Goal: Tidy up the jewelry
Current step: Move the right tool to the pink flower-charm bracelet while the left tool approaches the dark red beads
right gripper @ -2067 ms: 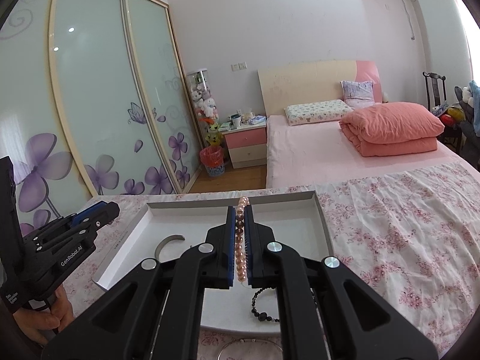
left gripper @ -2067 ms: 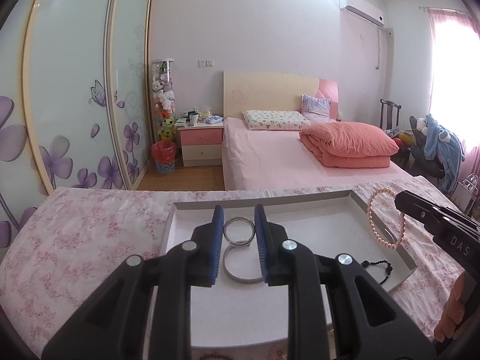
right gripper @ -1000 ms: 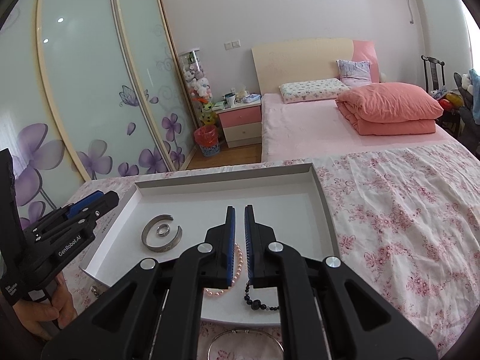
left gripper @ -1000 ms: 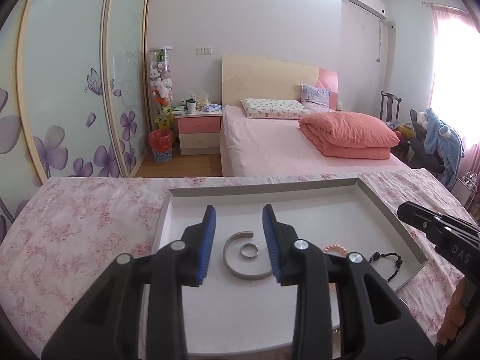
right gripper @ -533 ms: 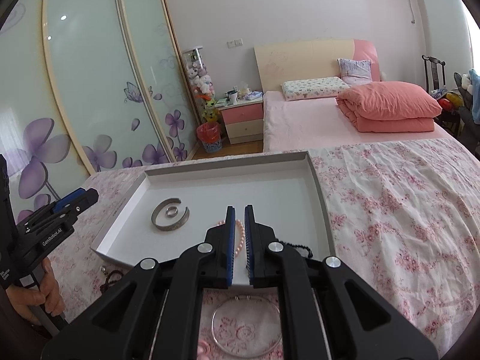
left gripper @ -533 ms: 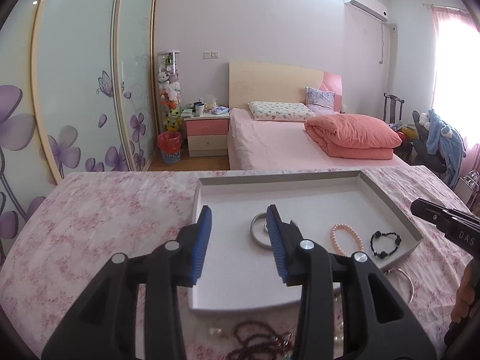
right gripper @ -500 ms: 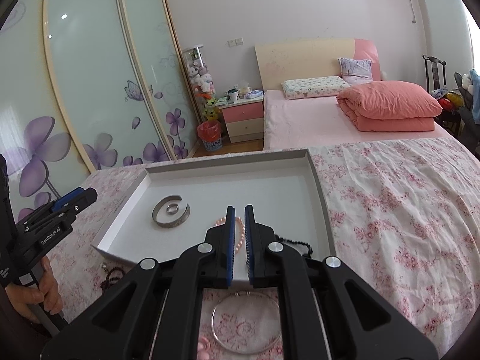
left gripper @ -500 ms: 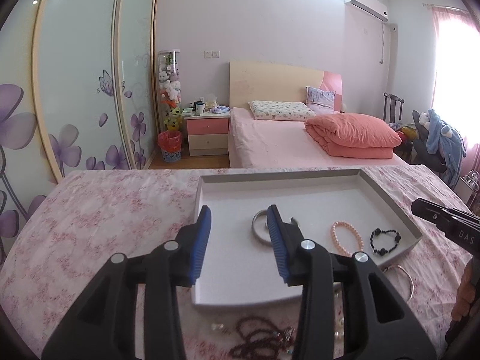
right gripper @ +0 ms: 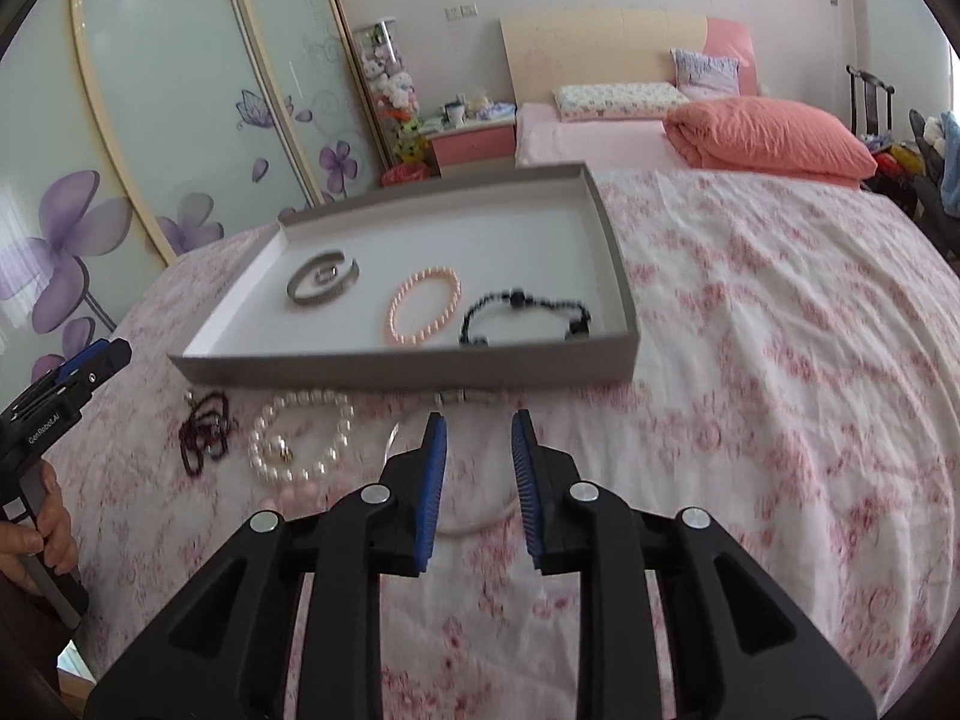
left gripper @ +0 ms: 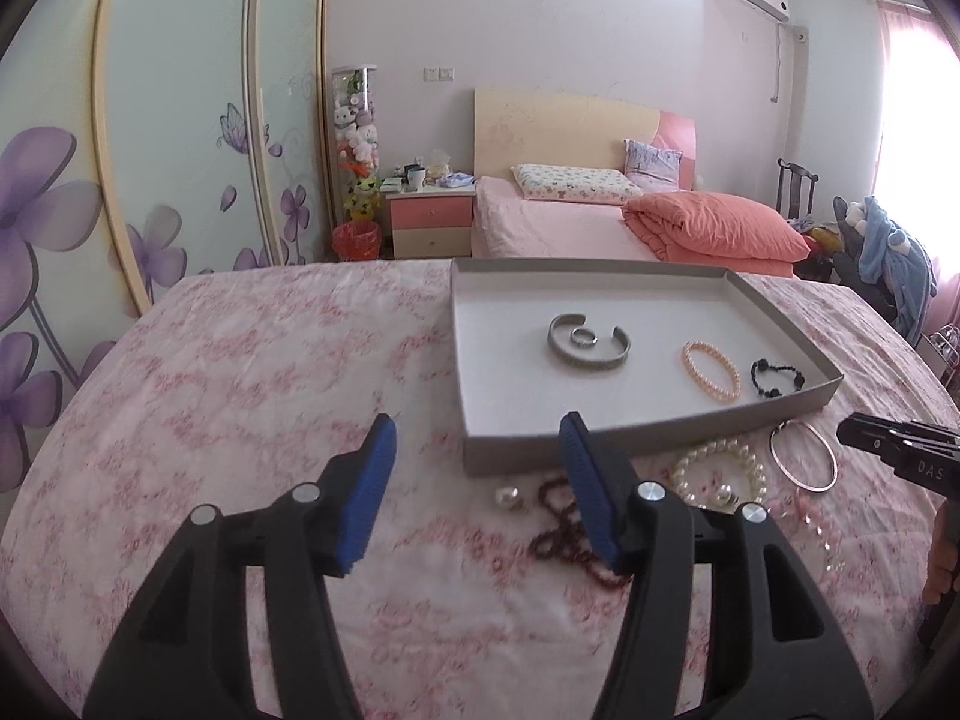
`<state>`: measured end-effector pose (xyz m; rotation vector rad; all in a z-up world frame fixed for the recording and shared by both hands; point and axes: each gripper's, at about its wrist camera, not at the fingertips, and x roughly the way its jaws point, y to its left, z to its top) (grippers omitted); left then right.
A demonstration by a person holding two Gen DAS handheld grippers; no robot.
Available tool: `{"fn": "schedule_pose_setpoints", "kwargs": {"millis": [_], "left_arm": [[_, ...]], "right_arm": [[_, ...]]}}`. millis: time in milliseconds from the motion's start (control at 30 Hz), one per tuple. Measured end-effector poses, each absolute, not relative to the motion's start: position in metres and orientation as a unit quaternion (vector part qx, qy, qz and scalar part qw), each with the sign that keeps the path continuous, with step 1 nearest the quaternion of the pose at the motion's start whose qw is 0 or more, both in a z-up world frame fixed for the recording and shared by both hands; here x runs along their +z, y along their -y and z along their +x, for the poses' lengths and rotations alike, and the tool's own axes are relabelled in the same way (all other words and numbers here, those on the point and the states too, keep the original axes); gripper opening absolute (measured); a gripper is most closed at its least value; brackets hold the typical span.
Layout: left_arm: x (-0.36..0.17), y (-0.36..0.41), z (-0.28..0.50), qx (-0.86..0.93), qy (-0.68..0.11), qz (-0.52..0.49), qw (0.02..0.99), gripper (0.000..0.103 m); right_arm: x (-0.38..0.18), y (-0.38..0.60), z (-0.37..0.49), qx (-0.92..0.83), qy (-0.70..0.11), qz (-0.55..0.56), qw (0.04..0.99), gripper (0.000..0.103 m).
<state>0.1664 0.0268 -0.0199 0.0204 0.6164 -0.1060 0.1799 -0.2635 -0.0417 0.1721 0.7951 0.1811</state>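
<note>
So my left tongs [left gripper: 477,474] are spread wide with nothing between them, jaws just been opening, hovering over the flowery bedspread [left gripper: 240,372]. The dark red beads [left gripper: 561,531] sit right by their right-hand finger. My right tongs [right gripper: 478,462] have just cracked open too, a narrow gap, with the thin silver bangle [right gripper: 468,525] lying under them, not pinched. Just ahead of both is the grey tray [right gripper: 420,369], holding the silver cuff [right gripper: 321,285], pink bead bracelet [right gripper: 423,312] and black bracelet [right gripper: 522,312]. White pearl bracelet [right gripper: 303,435] is left of my right tongs.
</note>
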Motion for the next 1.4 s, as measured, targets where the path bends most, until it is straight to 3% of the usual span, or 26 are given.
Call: {"fn": "schedule_pose_setpoints", "kwargs": {"millis": [733, 833, 1133, 1400], "left_arm": [[-0.027, -0.037, 0.160, -0.046, -0.312, 0.003, 0.949, 0.059], [-0.027, -0.034, 0.159, -0.049, -0.313, 0.006, 0.948, 0.062], [-0.030, -0.021, 0.158, -0.069, -0.322, 0.016, 0.944, 0.070], [-0.041, -0.005, 0.163, -0.075, -0.351, 0.039, 0.933, 0.070]], "right_arm": [[-0.062, 0.216, 0.144, 0.132, -0.430, 0.022, 0.893, 0.026], [-0.062, 0.214, 0.140, 0.129, -0.430, 0.003, 0.894, 0.014], [-0.063, 0.244, 0.131, 0.091, -0.437, 0.017, 0.895, 0.014], [-0.063, 0.272, 0.136, 0.037, -0.436, 0.043, 0.898, 0.014]]}}
